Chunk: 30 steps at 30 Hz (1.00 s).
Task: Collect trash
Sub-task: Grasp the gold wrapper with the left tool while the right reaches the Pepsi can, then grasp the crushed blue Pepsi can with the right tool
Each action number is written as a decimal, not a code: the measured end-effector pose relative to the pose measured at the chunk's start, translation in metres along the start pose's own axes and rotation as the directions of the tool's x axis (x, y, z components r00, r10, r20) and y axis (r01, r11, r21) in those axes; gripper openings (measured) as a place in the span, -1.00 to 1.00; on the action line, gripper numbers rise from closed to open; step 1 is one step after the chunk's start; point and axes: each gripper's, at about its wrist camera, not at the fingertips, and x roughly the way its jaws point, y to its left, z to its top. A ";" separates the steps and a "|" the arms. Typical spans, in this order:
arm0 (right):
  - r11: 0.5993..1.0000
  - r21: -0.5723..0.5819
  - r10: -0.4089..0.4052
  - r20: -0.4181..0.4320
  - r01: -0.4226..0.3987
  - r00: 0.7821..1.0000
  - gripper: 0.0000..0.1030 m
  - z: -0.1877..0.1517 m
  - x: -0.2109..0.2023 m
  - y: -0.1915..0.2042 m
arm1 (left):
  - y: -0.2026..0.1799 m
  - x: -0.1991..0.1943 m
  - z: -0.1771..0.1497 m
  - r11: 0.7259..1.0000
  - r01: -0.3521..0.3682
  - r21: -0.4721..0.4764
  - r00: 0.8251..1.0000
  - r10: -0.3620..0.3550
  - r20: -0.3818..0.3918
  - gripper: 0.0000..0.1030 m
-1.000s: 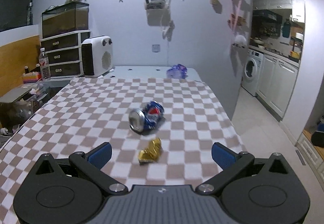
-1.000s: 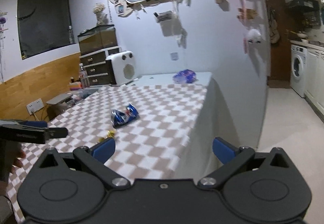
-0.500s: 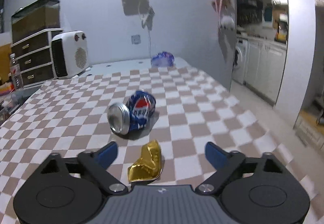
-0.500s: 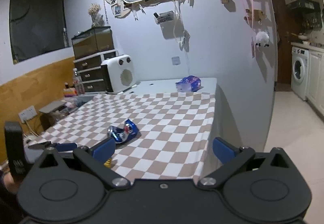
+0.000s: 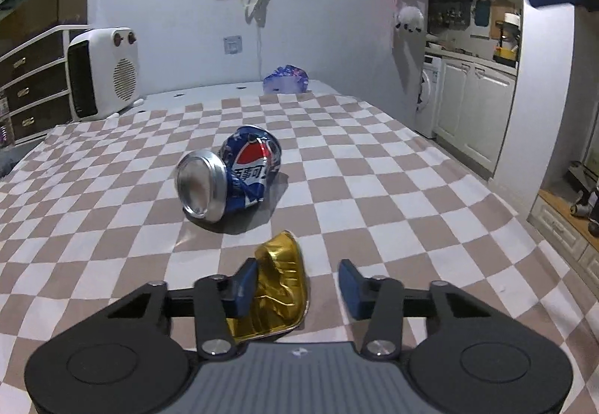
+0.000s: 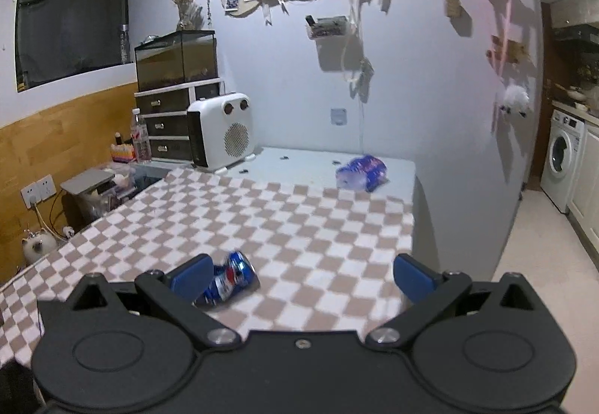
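Left claw (image 5: 297,286) half-closed around gold wrapper (image 5: 279,290)

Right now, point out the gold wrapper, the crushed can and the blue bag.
gold wrapper (image 5: 282,286), left wrist view, crumpled middle.
crushed can (image 5: 247,174), left wrist view, dented side by the logo.
blue bag (image 6: 361,172), right wrist view, middle of its front.

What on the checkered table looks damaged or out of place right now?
Blue soda can lies on its side, crushed and dented. Crumpled gold foil wrapper sits between the closing left gripper jaws. A crinkled blue-purple wrapper lies at the far table edge.
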 end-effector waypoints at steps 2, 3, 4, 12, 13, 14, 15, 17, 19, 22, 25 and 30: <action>1.000 -0.022 0.018 0.006 -0.017 1.000 1.00 0.009 0.013 0.010 | 0.004 -0.001 0.000 1.000 -0.006 -0.026 1.000 0.006 0.001 -0.46; 0.999 -0.033 0.033 0.009 -0.033 0.999 1.00 0.013 0.021 0.016 | 0.007 -0.001 0.000 0.999 0.000 -0.045 1.000 0.000 0.003 -0.46; 0.998 -0.045 0.050 0.006 -0.049 0.999 1.00 0.015 0.029 0.021 | 0.011 -0.002 -0.001 0.998 0.014 -0.066 1.000 -0.014 0.003 -0.46; 0.977 -0.124 0.158 -0.113 -0.172 0.981 1.00 0.015 0.126 0.076 | 0.027 -0.018 -0.007 0.988 0.035 -0.148 0.999 -0.035 0.000 -0.51; 0.974 -0.138 0.161 -0.127 -0.178 0.979 1.00 0.013 0.136 0.081 | 0.030 -0.020 -0.008 0.986 0.033 -0.163 0.999 -0.033 0.002 -0.52; 0.972 -0.149 0.162 -0.145 -0.184 0.976 1.00 0.010 0.148 0.087 | 0.033 -0.021 -0.008 0.984 0.030 -0.177 1.000 -0.030 0.003 -0.52; 0.969 -0.157 0.164 -0.169 -0.191 0.972 1.00 0.006 0.161 0.091 | 0.038 -0.023 -0.008 0.980 0.025 -0.197 1.000 -0.025 0.004 -0.53; 0.964 -0.179 0.158 -0.209 -0.196 0.965 1.00 -0.002 0.181 0.099 | 0.047 -0.027 -0.009 0.971 0.017 -0.240 1.000 -0.015 0.009 -0.54; 0.953 -0.217 0.159 -0.241 -0.212 0.958 1.00 -0.014 0.201 0.107 | 0.056 -0.031 -0.010 0.956 0.021 -0.292 1.000 -0.017 0.018 -0.55; 0.941 -0.251 0.161 -0.261 -0.228 0.952 1.00 -0.029 0.223 0.114 | 0.064 -0.035 -0.011 0.942 0.015 -0.334 1.000 -0.007 0.025 -0.55; 0.941 -0.240 0.167 -0.288 -0.240 0.943 1.00 -0.041 0.242 0.115 | 0.067 -0.038 -0.010 0.940 0.000 -0.342 0.999 0.011 0.030 -0.56; 0.929 -0.316 0.104 -0.283 -0.195 0.953 1.00 -0.052 0.256 0.119 | 0.064 -0.038 -0.009 0.942 -0.011 -0.336 0.999 0.021 0.026 -0.57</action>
